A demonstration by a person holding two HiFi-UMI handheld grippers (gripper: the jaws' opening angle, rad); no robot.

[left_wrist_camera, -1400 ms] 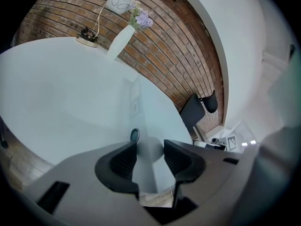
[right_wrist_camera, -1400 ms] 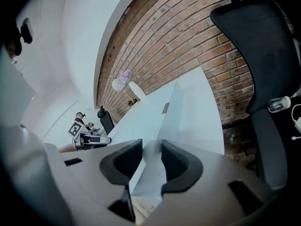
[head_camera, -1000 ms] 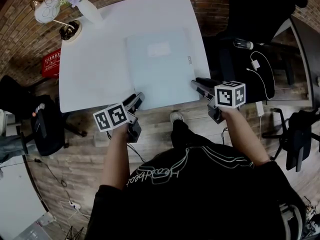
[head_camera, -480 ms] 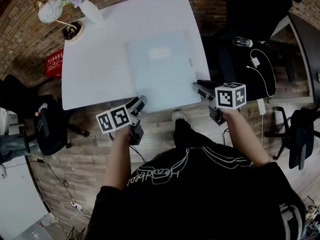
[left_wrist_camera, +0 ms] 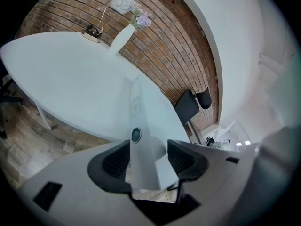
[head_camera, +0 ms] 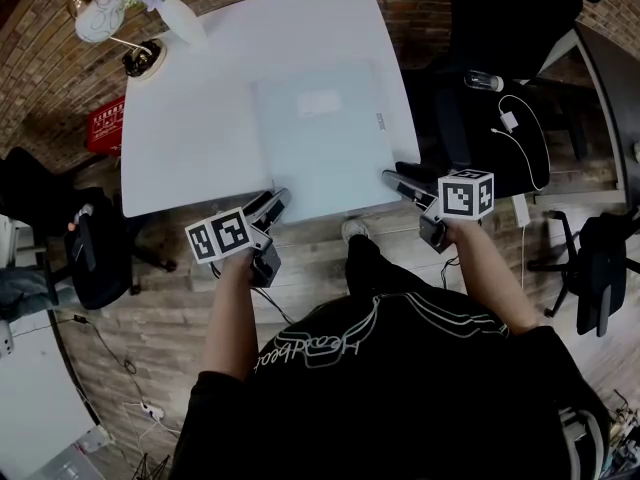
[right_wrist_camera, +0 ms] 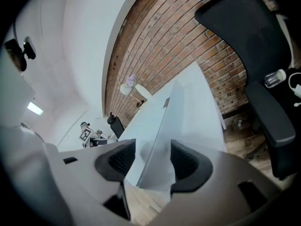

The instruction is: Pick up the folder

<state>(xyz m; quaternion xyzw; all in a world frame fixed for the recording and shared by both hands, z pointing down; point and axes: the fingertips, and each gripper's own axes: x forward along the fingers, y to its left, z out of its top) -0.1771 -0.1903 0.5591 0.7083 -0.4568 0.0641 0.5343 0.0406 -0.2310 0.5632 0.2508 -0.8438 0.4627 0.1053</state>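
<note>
Only gripper views — folder [left_wrist_camera: 146, 157] between opening jaws.

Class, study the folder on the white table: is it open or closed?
Closed. The folder lies flat on the table as a single rectangle, its label facing up.

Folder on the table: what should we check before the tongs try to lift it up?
1. Folder lies flat on the table: ok.
2. One near corner sits between the left tongs: ok.
3. The other near corner sits between the right tongs: ok.
4. Pads squeeze the folder: not ok. Both tongs are opening, with gaps beside the folder.
5. Nothing lies on top of the folder: ok.
6. Vase stands away from the folder: ok, at the far corner.
</note>
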